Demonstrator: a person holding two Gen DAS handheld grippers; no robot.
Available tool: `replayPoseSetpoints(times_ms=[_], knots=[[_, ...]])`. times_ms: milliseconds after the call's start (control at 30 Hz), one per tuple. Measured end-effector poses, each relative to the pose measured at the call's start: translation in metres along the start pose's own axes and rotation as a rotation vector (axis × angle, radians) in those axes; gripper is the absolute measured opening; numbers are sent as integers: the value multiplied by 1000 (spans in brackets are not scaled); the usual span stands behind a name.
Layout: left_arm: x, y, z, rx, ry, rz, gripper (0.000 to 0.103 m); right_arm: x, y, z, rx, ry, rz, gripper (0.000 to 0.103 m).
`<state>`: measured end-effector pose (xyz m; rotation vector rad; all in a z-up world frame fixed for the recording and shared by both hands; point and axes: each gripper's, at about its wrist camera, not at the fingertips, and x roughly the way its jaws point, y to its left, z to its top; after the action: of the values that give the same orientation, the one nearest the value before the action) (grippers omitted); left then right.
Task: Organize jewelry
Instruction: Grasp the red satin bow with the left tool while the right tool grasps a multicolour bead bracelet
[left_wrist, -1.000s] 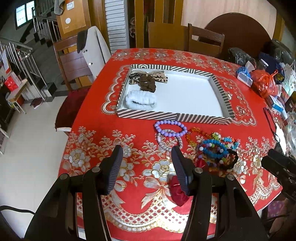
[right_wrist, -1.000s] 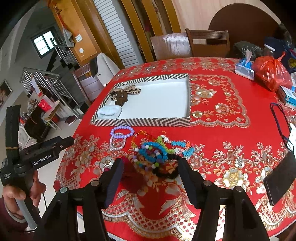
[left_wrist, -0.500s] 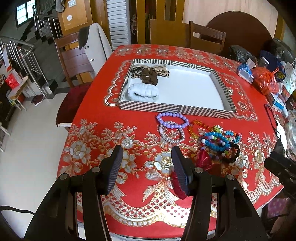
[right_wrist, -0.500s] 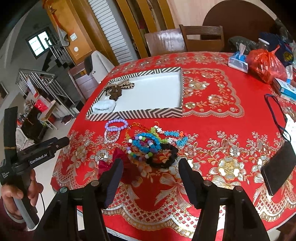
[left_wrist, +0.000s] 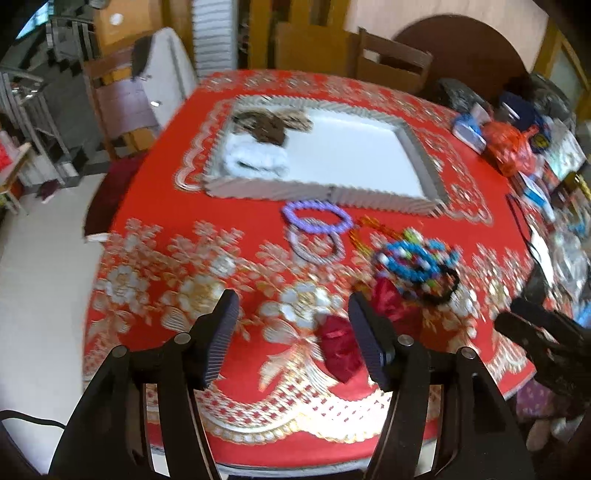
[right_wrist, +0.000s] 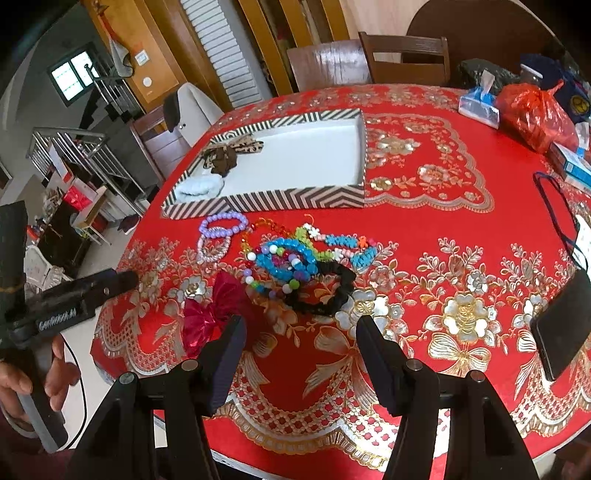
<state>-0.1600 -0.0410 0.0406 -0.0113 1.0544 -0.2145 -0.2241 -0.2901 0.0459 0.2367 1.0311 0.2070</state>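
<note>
A striped tray (right_wrist: 280, 201) (left_wrist: 325, 192) with a white floor holds a brown bow (right_wrist: 223, 162) and a white scrunchie (right_wrist: 199, 186) at its left end. In front of it lie a purple bead bracelet (right_wrist: 223, 225) (left_wrist: 316, 218), a pile of coloured bead bracelets (right_wrist: 291, 258) (left_wrist: 413, 258), a black scrunchie (right_wrist: 332, 288) and a dark red bow (right_wrist: 214, 312) (left_wrist: 340, 347). My left gripper (left_wrist: 291, 332) is open and empty above the near table edge, left of the red bow. My right gripper (right_wrist: 299, 350) is open and empty, just short of the black scrunchie.
The round table has a red floral cloth (right_wrist: 443, 258). A red plastic bag (right_wrist: 535, 110), a tissue pack (right_wrist: 478, 105) and boxes crowd its far right. A black phone (right_wrist: 561, 325) and a lanyard (right_wrist: 554, 218) lie at the right. Wooden chairs (right_wrist: 406, 59) stand behind.
Both grippers have drawn back from the table and stayed open. The left view is now blurred from motion. The jewelry has not moved.
</note>
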Motion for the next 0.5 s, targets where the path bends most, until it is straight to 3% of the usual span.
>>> replayPoseSetpoints(times_ms=[233, 500], knots=[[27, -25, -13, 98, 94, -92, 63, 16, -9, 12, -2, 2, -31, 59], [56, -46, -18, 187, 158, -121, 63, 40, 2, 30, -25, 26, 6, 42]])
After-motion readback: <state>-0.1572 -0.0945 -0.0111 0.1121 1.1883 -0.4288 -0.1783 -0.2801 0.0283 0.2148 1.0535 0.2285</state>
